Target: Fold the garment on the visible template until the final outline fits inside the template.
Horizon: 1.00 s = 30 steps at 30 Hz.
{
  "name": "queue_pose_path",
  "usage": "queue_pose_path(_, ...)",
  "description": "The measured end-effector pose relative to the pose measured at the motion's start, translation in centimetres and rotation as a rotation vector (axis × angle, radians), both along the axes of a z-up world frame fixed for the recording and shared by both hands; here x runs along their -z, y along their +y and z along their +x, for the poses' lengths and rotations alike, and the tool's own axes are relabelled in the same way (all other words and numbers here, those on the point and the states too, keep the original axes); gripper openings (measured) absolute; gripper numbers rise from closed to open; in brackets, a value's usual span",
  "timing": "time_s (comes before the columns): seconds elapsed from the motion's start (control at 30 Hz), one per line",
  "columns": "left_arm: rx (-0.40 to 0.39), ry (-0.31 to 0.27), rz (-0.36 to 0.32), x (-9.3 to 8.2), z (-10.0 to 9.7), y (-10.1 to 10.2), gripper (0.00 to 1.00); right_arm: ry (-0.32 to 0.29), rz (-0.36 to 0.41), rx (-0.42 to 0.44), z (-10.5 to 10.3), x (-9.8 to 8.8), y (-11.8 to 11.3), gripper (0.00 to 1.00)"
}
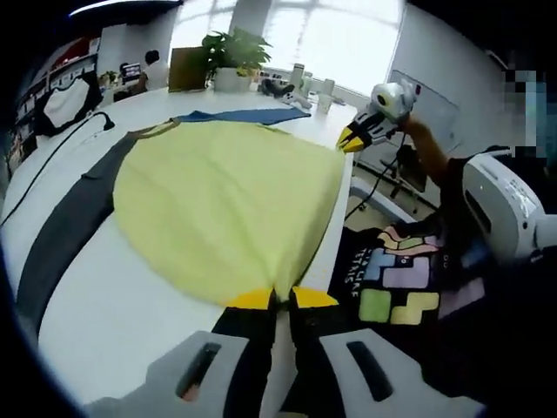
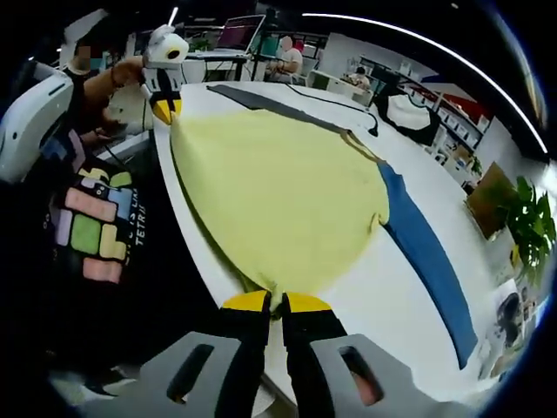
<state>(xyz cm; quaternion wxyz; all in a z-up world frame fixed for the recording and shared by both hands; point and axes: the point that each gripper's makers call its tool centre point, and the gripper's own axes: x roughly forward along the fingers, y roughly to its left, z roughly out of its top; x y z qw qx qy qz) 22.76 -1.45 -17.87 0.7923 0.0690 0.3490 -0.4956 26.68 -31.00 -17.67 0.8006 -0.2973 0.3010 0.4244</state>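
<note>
On white table (image 1: 104, 305), both tongs (image 1: 277, 299) (image 2: 276, 302) pinching yellow garment (image 1: 222, 205), shirt (image 2: 96, 222) reads TETRIS

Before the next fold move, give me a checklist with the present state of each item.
1. Left gripper shut on the yellow garment hem: ok.
2. Right gripper shut on the hem at the other corner: ok.
3. Garment spread flat on the white table: ok; near edge hangs past the table rim.
4. Template, the dark strip and blue strip, visible beside the garment: ok.
5. Garment outline inside the template: not ok.
6. Black cable lying clear of the garment: ok.
</note>
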Motion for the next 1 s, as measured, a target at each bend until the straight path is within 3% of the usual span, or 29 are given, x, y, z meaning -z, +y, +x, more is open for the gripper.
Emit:
queue_pose_path(0.17,-0.029,-0.049,-0.009,-0.3,0.2,0.2,0.10,0.013,0.029,0.016,0.0,-0.1,0.1,0.03)
queue_pose_path(0.27,-0.027,-0.195,0.026,-0.9,1.0,0.8,0.16,0.024,0.051,0.026,-0.1,-0.1,0.2,0.03)
queue_pose_path(0.37,-0.010,-0.289,0.095,-0.9,1.2,1.3,0.28,0.030,0.062,0.034,-0.2,-0.1,0.2,0.03)
queue_pose_path(0.4,-0.003,-0.336,0.144,-0.8,1.1,1.6,0.30,0.031,0.068,0.037,-0.1,-0.2,0.2,0.03)
queue_pose_path(0.57,0.012,-0.529,0.240,-1.8,1.7,1.5,0.30,0.029,0.084,0.049,-0.1,-0.3,0.3,0.04)
queue_pose_path(0.73,0.159,-0.739,0.409,-2.1,1.2,0.8,0.38,0.029,0.107,0.052,-0.1,-0.5,0.4,0.04)
queue_pose_path(0.8,0.187,-0.761,0.434,-1.8,1.1,0.6,0.36,0.030,0.129,0.062,0.0,-0.7,0.4,0.04)
queue_pose_path(1.0,0.182,-0.759,0.415,-1.9,1.3,0.5,0.25,0.041,0.177,0.082,0.0,-1.0,0.4,0.04)
